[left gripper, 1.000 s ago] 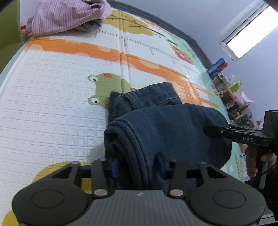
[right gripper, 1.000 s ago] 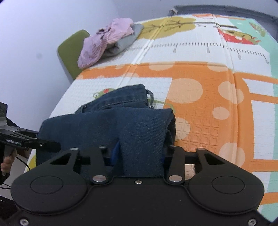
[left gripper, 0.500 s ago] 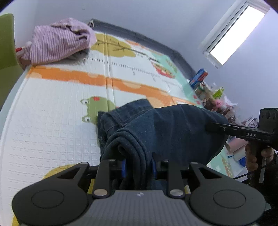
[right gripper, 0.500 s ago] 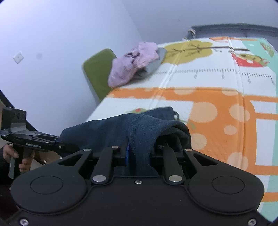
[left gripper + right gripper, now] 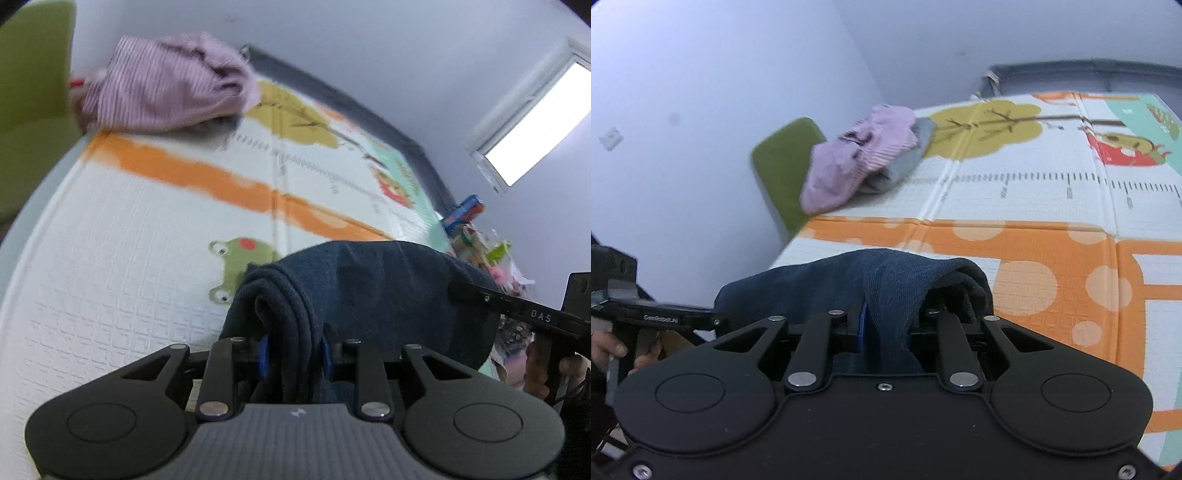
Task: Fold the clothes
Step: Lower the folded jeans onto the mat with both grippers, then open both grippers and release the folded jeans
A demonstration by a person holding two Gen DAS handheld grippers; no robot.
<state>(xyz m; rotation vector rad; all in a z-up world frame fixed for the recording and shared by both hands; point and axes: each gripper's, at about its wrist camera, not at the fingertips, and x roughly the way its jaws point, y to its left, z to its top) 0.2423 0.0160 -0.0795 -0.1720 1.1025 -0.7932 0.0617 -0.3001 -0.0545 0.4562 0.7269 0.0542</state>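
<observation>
Dark blue jeans (image 5: 369, 288), folded into a thick bundle, hang between my two grippers above the play mat (image 5: 110, 240). My left gripper (image 5: 293, 354) holds a rolled fold of denim between its blue pads; its jaws are opening slightly while the pads still press on the cloth. My right gripper (image 5: 892, 332) is shut on another fold of the jeans (image 5: 849, 284). Each gripper shows in the other's view: the right gripper (image 5: 458, 290) at the jeans' right edge, the left gripper (image 5: 718, 321) at the left edge. The lower part of the jeans is hidden behind the gripper bodies.
A pink striped garment (image 5: 166, 92) lies on a grey one (image 5: 905, 166) at the mat's far corner, beside a green chair (image 5: 783, 166). Boxes and clutter (image 5: 472, 229) sit past the mat's right edge under a window (image 5: 535, 122). The patterned mat (image 5: 1052, 206) stretches ahead.
Both grippers have risen and carried the jeans up off the mat. The jaws of both narrowed onto the denim folds. The waistband that lay on the mat is out of sight.
</observation>
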